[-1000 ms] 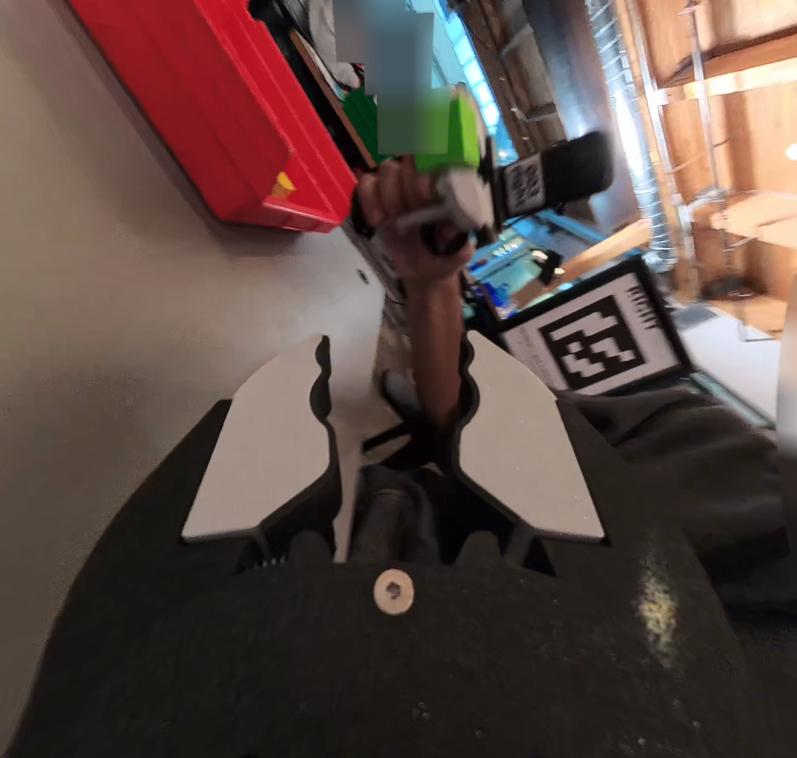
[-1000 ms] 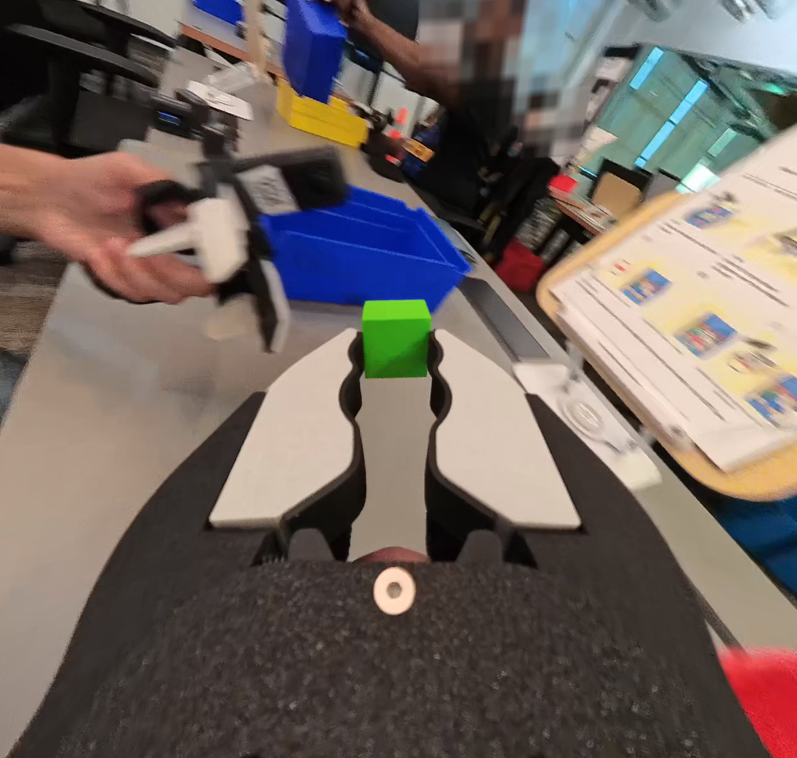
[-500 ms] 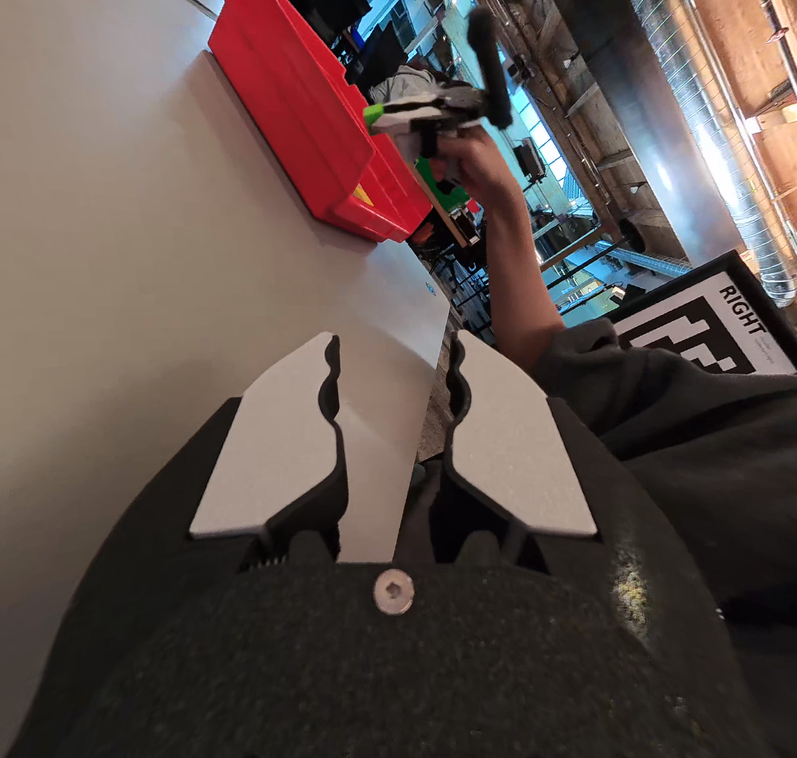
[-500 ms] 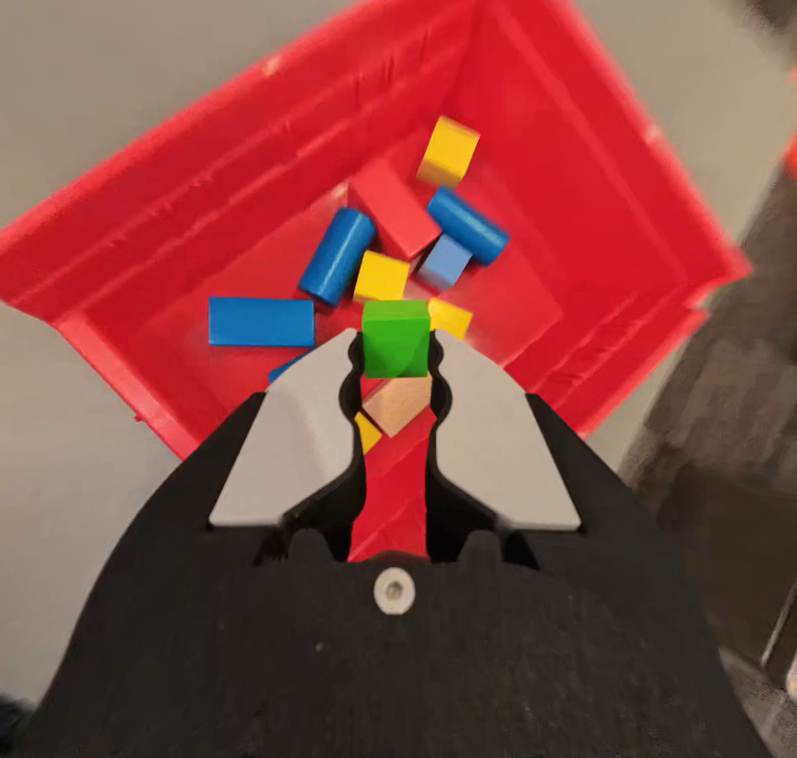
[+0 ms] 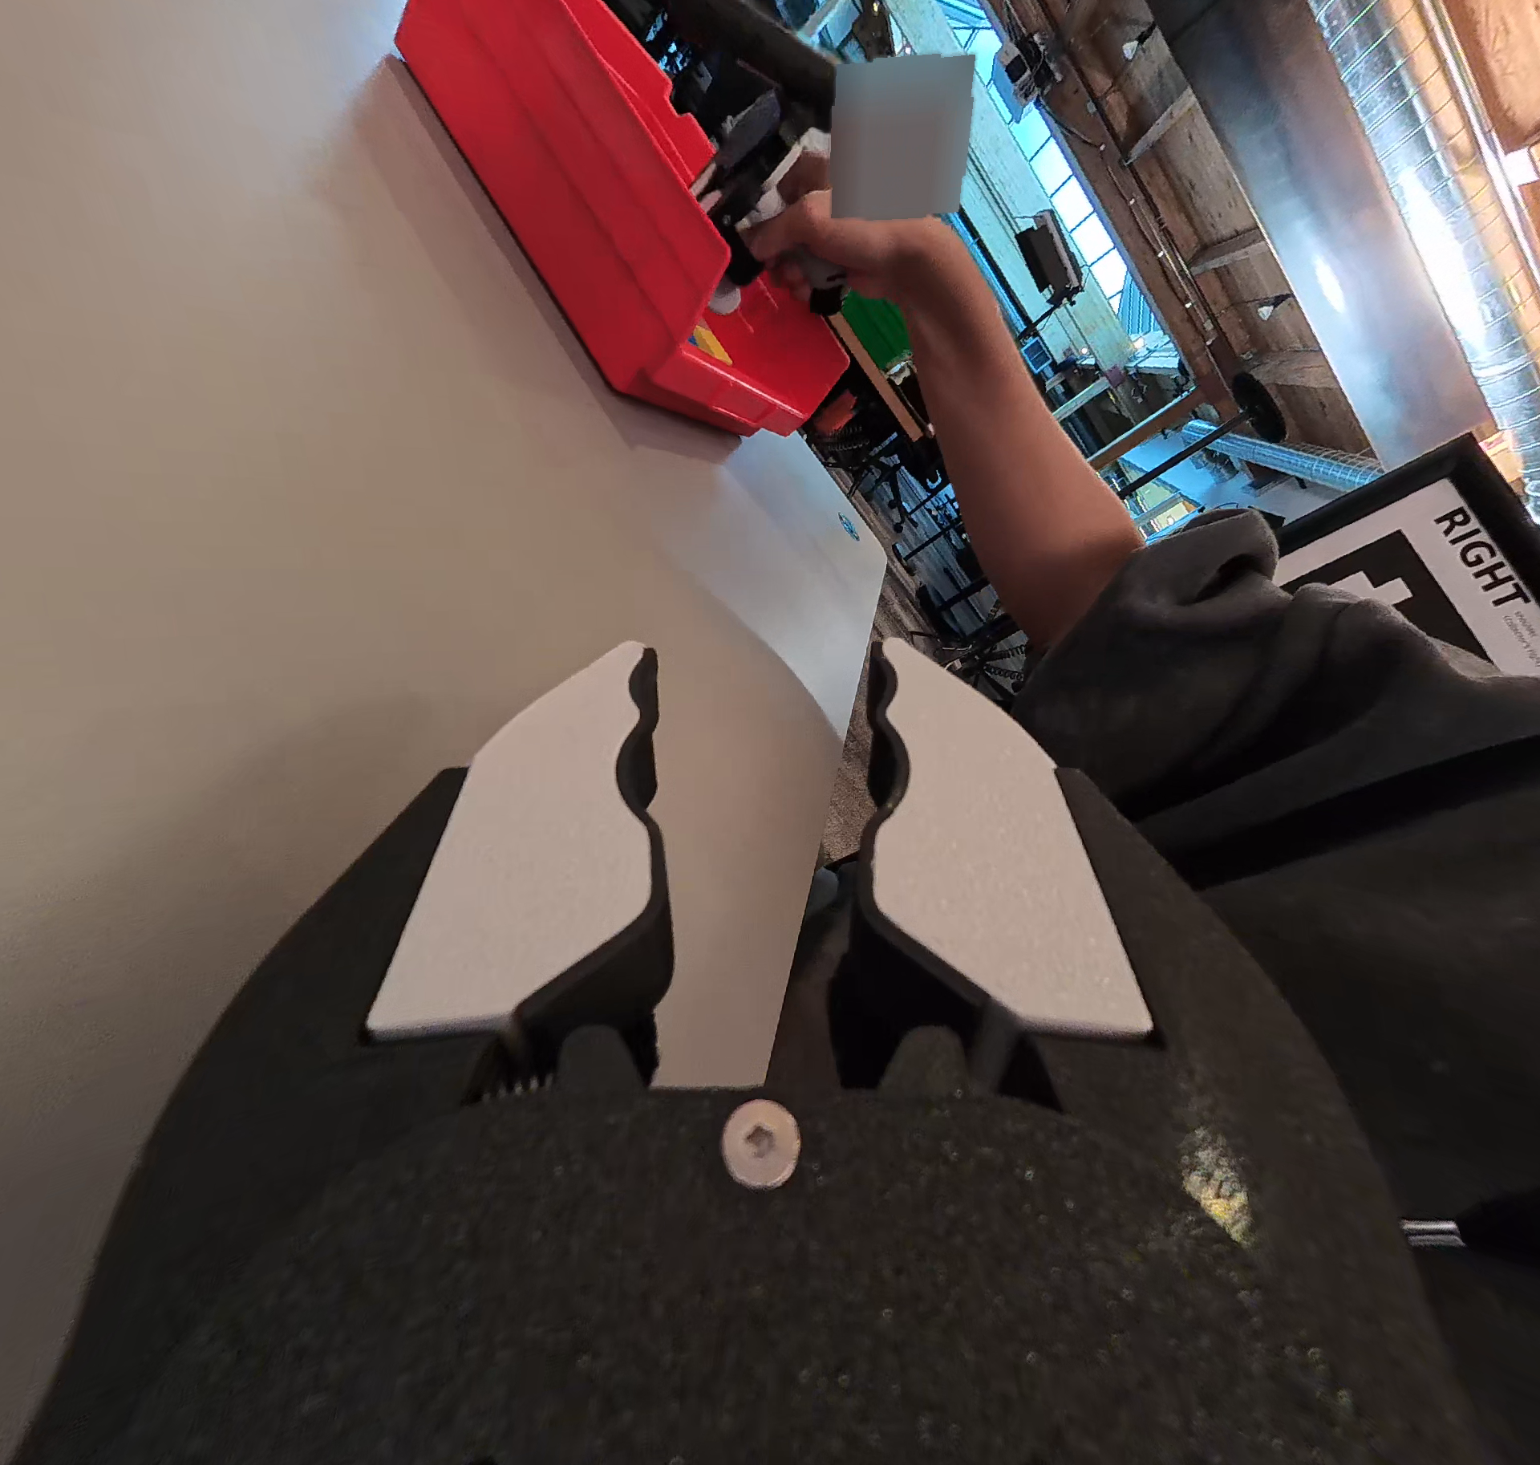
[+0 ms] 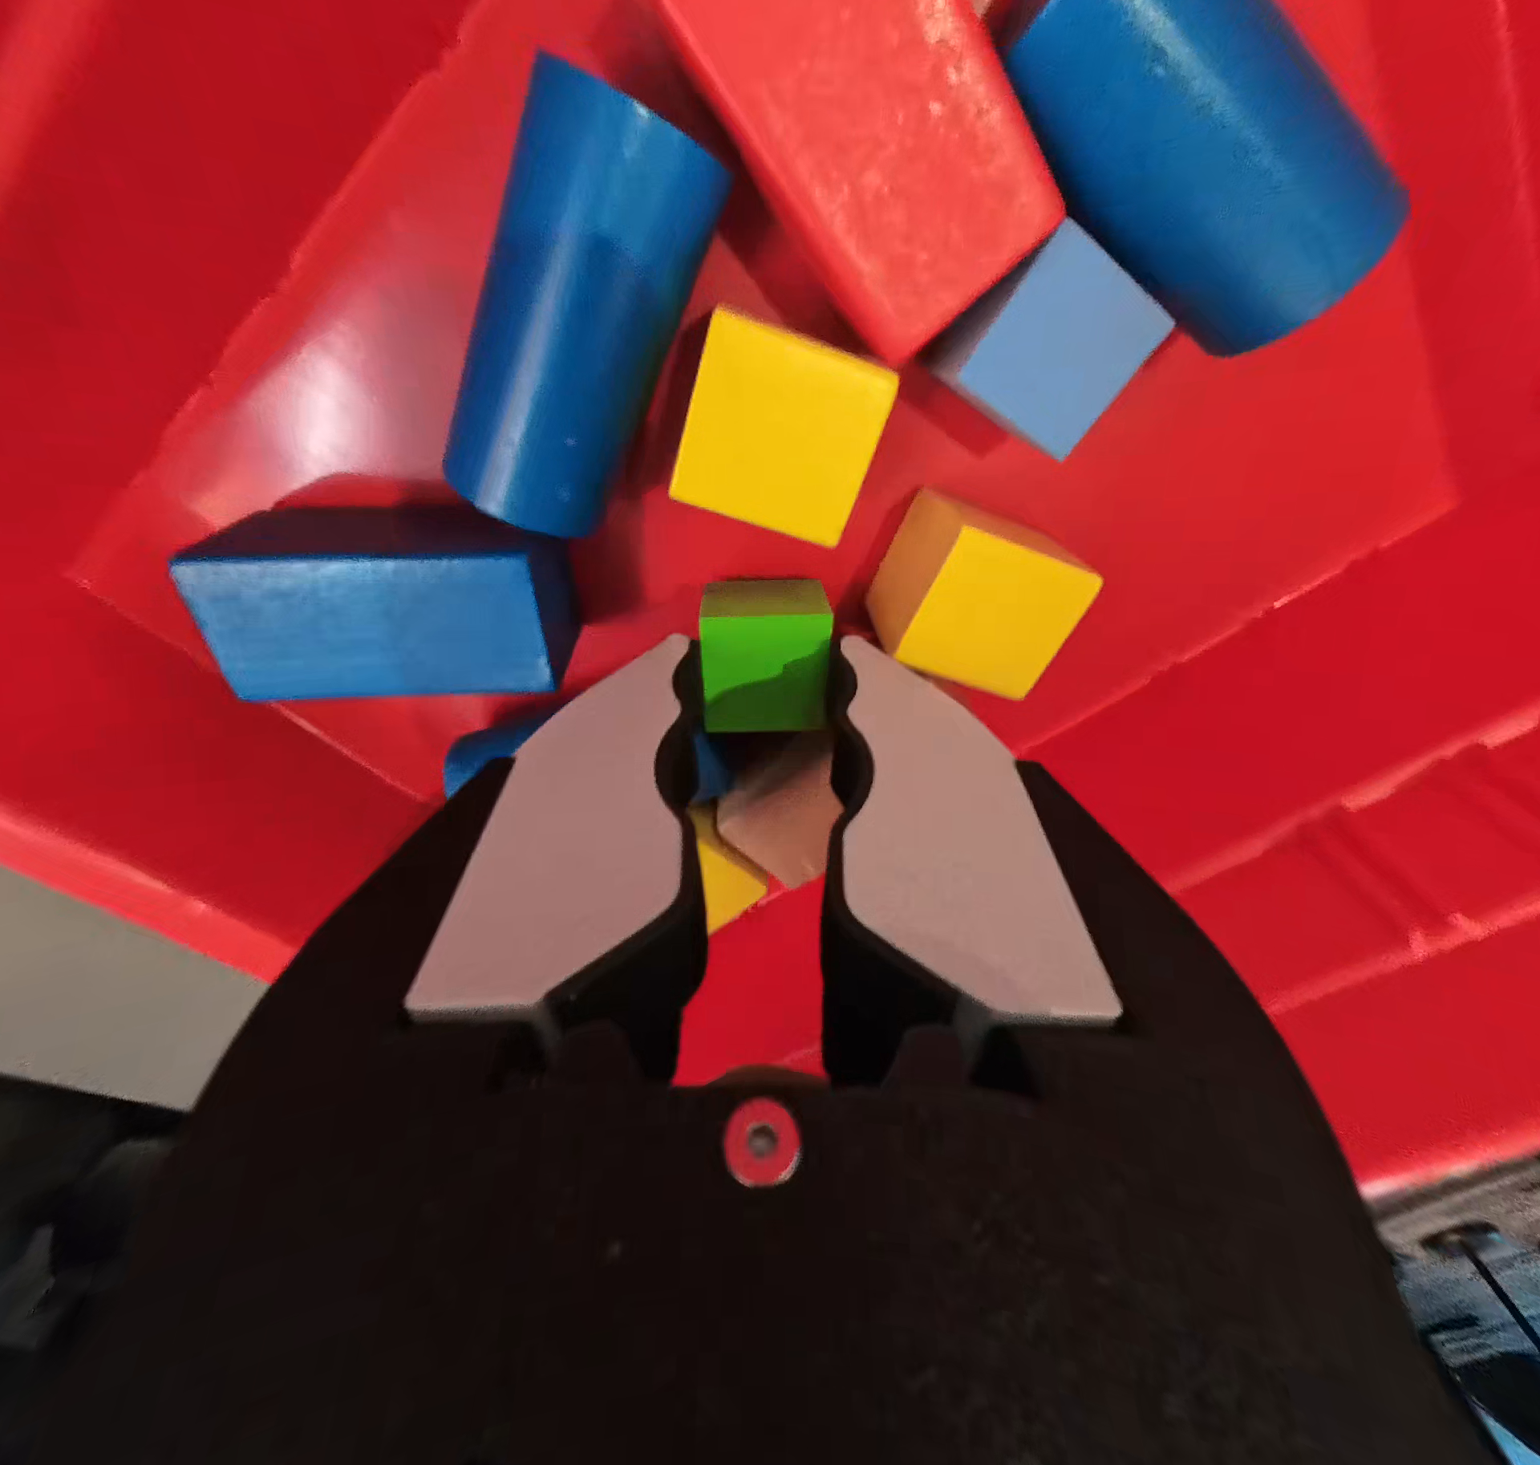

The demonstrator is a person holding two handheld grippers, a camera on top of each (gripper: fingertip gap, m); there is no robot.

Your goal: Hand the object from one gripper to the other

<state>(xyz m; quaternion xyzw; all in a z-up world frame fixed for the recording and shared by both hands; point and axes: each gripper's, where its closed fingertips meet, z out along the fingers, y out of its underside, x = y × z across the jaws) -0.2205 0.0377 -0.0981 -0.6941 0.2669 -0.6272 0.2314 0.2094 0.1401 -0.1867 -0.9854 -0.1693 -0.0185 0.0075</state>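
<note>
Right wrist view looks straight down into a red bin (image 6: 1250, 675), and the right gripper (image 6: 765, 650) has its two grey fingers (image 6: 575, 825) closed partway on a green cube (image 6: 765, 658), pinched at the very tips with the block's side faces against the inner pads. The cube is just above the bin floor; whether it touches the floor cannot be told. Just beside it on the right lies a yellow cube (image 6: 983, 591), and another yellow cube (image 6: 783, 425) sits right beyond it. Behind the fingers, partly hidden, a tan block (image 6: 779, 825) and a yellow piece (image 6: 725, 883) show through the gap. Farther out lie a flat blue block (image 6: 367, 600) to the left, a blue cylinder (image 6: 575, 300) leaning above it, a long red block (image 6: 850, 116), a pale blue cube (image 6: 1058, 333) tucked under the red block's end, and a second blue cylinder (image 6: 1200, 125) at the upper right.

Left wrist view shows the left gripper (image 5: 762, 658) with its fingers spread apart and nothing between them, low over the pale table (image 5: 250, 508) near its edge. Well beyond, a hand (image 5: 833, 250) holds the right gripper dipped into the red bin, the bare forearm running back to a dark sleeve (image 5: 1250, 675). A black and white marker board (image 5: 1433, 583) stands at the right.
</note>
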